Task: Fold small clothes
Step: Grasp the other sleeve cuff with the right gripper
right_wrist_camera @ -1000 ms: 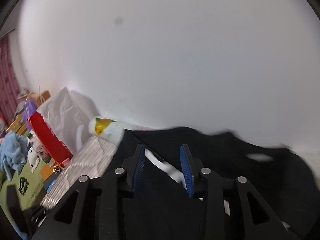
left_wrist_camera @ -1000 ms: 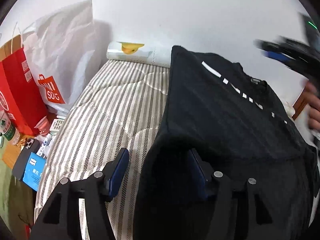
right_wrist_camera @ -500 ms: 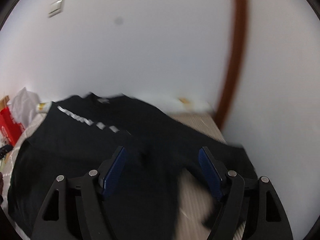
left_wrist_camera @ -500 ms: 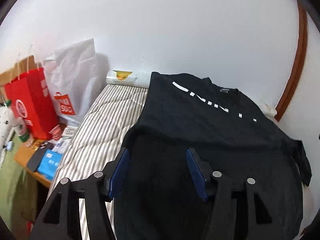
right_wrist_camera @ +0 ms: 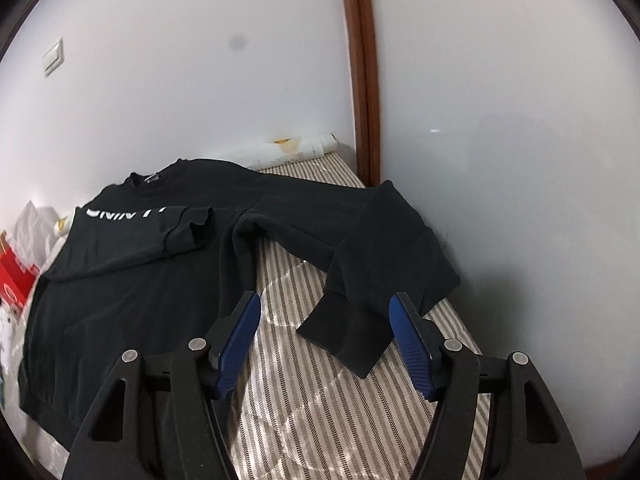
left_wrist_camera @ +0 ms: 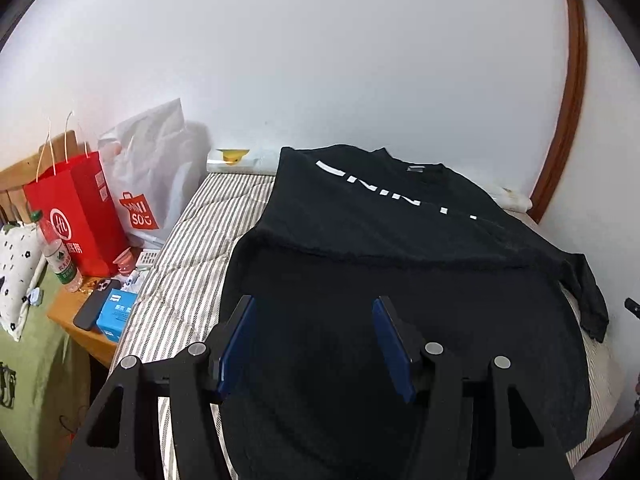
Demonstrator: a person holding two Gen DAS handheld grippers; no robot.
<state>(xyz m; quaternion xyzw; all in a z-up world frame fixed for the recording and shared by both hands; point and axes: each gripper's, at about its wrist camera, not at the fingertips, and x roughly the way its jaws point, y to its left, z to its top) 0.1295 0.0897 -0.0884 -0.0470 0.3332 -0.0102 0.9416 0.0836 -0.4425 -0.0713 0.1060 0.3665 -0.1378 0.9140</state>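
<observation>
A black sweatshirt (left_wrist_camera: 400, 264) with white lettering lies spread on the striped mattress (left_wrist_camera: 192, 240). Its left sleeve is folded across the chest (right_wrist_camera: 176, 232). Its right sleeve (right_wrist_camera: 372, 264) lies stretched out over the mattress (right_wrist_camera: 312, 392) toward the wall, cuff nearest me. My left gripper (left_wrist_camera: 316, 340) is open and empty above the sweatshirt's lower body. My right gripper (right_wrist_camera: 324, 340) is open and empty just above and before the right sleeve's cuff (right_wrist_camera: 344, 336).
A red paper bag (left_wrist_camera: 76, 216) and a white shopping bag (left_wrist_camera: 152, 172) stand left of the bed. A wooden side table (left_wrist_camera: 80, 320) holds a phone, a blue box and a bottle. White walls and a brown door frame (right_wrist_camera: 362, 80) close in the far and right sides.
Both grippers have pulled back and up from the sweatshirt. The right gripper has swung right from the chest to the right sleeve and opened wider. The left sleeve now lies folded across the chest.
</observation>
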